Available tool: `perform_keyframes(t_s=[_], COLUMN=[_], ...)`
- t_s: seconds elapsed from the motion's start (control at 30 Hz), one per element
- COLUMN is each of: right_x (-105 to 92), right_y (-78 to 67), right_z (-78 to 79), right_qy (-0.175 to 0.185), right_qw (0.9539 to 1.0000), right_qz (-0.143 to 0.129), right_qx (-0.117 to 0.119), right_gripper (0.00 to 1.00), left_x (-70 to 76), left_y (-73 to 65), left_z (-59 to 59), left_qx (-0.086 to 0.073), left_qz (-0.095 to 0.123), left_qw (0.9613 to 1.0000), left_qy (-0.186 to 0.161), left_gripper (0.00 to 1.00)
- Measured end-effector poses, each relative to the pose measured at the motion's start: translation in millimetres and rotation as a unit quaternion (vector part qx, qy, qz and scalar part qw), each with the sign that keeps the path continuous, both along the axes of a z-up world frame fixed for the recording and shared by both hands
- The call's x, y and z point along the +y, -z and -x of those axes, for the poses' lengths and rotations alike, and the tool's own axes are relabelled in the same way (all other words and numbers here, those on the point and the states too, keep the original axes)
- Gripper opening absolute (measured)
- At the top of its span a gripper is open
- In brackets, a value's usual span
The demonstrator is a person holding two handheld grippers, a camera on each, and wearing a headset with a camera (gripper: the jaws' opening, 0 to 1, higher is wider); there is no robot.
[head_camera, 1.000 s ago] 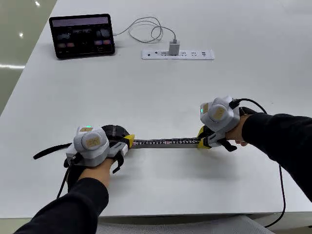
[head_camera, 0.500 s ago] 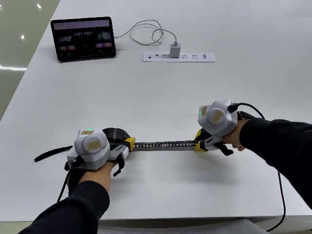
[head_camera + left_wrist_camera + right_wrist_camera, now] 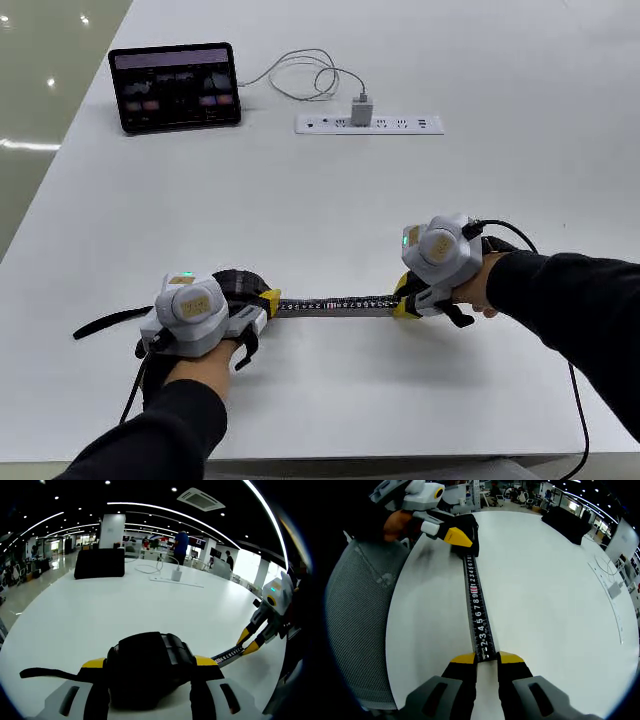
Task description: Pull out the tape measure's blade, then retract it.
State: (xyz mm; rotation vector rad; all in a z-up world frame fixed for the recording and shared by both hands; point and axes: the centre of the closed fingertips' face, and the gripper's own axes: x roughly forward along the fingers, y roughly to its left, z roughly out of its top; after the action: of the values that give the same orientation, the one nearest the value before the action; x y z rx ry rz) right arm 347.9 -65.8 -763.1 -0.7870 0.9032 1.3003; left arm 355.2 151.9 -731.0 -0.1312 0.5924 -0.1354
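Left gripper (image 3: 262,304) clamped around black tape measure case (image 3: 150,667), near-left on table (image 3: 330,190). Right gripper (image 3: 486,658) pinched tight on blade (image 3: 476,592) tip, near-right. Blade extended, lying flat on table between grippers.

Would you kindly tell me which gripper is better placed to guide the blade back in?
Right, probably. The right gripper has its jaws shut on the blade at its free end, so it can travel toward the case. The left gripper is clamped on the case, steadying it.
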Motion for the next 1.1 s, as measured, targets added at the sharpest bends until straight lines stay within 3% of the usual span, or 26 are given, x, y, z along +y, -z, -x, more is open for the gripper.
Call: perform_keyframes(t_s=[1.1], right_x=[15.4], right_y=[0.2], right_z=[0.9], right_qy=[-0.004], right_qw=[1.0], right_qz=[-0.002], right_qx=[0.0], right_gripper=[0.11], left_x=[-0.6], left_y=[0.2], left_z=[0.7], left_qx=[0.0], left_qz=[0.002], left_qw=[1.0], left_qy=[0.0], left_gripper=[0.61])
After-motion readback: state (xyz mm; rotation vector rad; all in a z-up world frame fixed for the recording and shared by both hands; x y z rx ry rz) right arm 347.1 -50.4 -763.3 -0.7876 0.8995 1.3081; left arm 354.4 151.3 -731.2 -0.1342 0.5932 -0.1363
